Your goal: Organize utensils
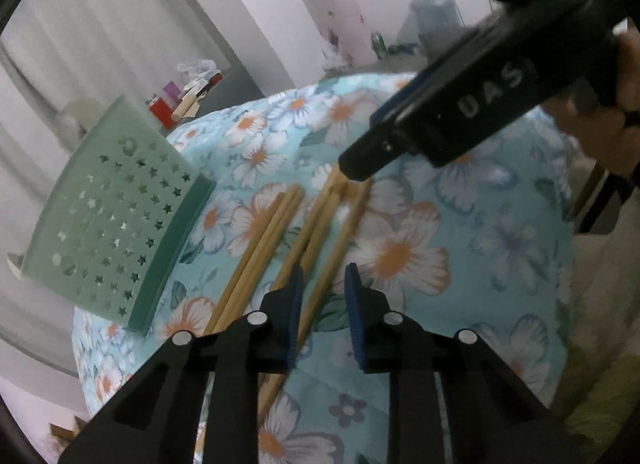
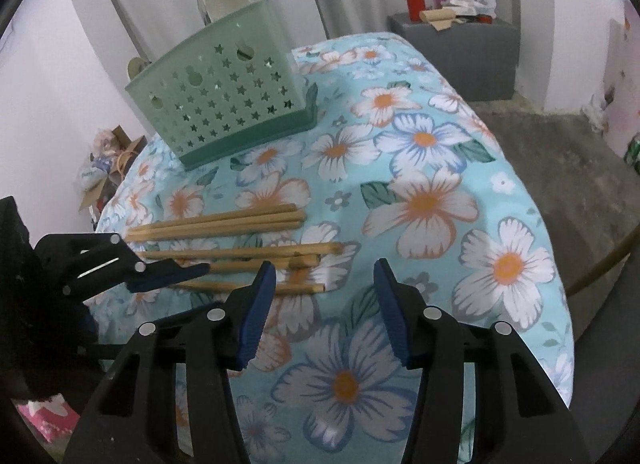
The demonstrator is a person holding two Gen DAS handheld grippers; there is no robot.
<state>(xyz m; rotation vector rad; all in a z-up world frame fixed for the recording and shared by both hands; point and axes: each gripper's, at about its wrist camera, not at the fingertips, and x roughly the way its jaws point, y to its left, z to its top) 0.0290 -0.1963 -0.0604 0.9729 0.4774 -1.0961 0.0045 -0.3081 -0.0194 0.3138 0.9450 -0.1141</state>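
Partly hidden: chopsticks (image 1: 320, 240) btwn left hand-held gripper (image 1: 322, 304) pads.

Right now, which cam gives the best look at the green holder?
Right wrist view. The green holder stands whole and sharp on the floral cloth, its star-punched front, top rim and darker base all visible. In the left wrist view the holder sits at the left edge, tilted, distorted and slightly blurred, showing mostly one wall.

Bare cloth (image 2: 460, 168) right of chopsticks (image 2: 224, 224) free; green holder (image 2: 224, 104) blocks far side, seemingly well apart.
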